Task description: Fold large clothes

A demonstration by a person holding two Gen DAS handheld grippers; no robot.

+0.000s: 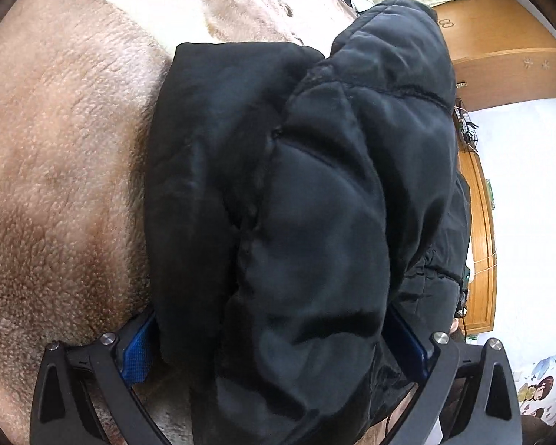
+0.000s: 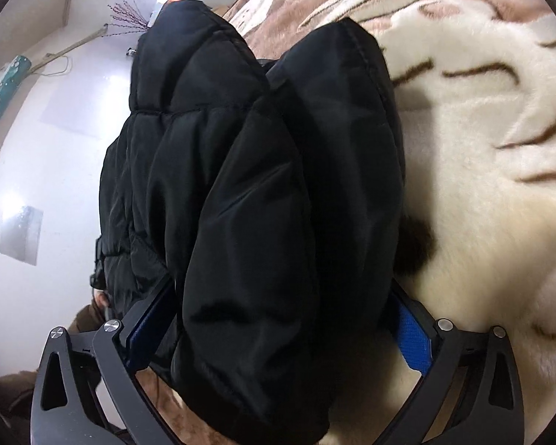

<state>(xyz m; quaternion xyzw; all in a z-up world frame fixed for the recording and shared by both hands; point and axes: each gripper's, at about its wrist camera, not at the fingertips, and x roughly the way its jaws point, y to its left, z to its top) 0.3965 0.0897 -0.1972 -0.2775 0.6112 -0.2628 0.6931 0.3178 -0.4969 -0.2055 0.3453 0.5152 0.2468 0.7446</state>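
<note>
A black puffer jacket point(image 1: 296, 193) fills the middle of the left wrist view, bunched and folded over itself above a furry blanket. My left gripper point(image 1: 278, 345) is clamped on a thick fold of it; the jacket fills the gap between the blue pads point(image 1: 137, 356). In the right wrist view the same jacket point(image 2: 255, 204) hangs in thick folds. My right gripper point(image 2: 274, 333) is clamped on another fold, which fills the space between its blue pads point(image 2: 413, 337). Both fingertips are mostly hidden by fabric.
A tan and cream furry blanket point(image 1: 63, 155) covers the bed under the jacket; it also shows in the right wrist view point(image 2: 482, 193). A wooden cabinet point(image 1: 500, 59) and white wall point(image 2: 55, 141) stand beyond the bed edge.
</note>
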